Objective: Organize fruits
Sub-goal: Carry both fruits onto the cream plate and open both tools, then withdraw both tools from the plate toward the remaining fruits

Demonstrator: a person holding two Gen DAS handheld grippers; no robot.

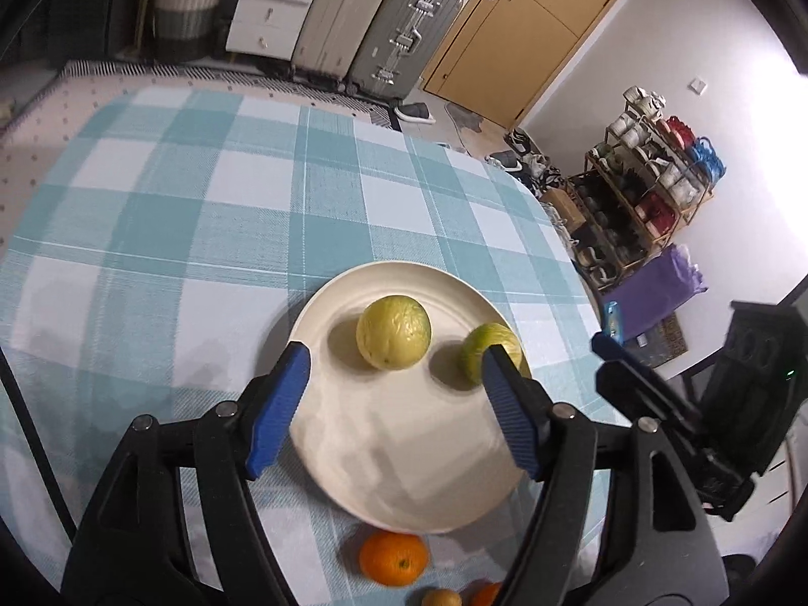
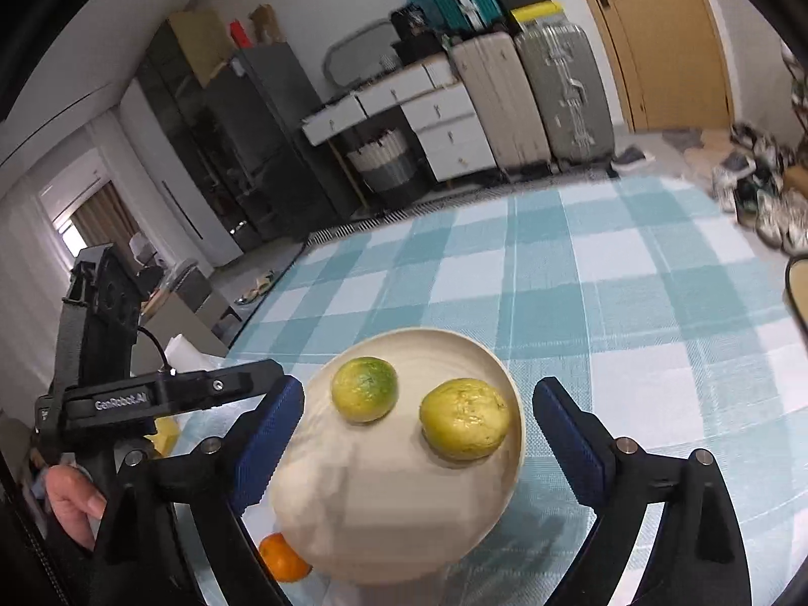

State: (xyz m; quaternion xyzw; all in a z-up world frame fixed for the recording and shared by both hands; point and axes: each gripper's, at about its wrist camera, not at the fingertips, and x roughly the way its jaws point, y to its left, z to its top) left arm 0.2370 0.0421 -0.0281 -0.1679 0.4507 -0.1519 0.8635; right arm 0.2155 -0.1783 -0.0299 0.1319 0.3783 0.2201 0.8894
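Left wrist: left gripper (image 1: 394,368) wide open, empty; right gripper (image 2: 419,404) likewise; orange (image 1: 394,558) beside plate (image 1: 404,480).

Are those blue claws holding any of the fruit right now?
No. Both the left gripper and right gripper are open and empty; the two green fruits just sit on the plate.

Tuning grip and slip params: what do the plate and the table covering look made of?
Plate: looks like glazed ceramic or melamine, cream, smooth with a soft sheen and a raised rim; cannot tell which. Table covering: woven fabric, matte, teal-and-white check with visible weave lines.
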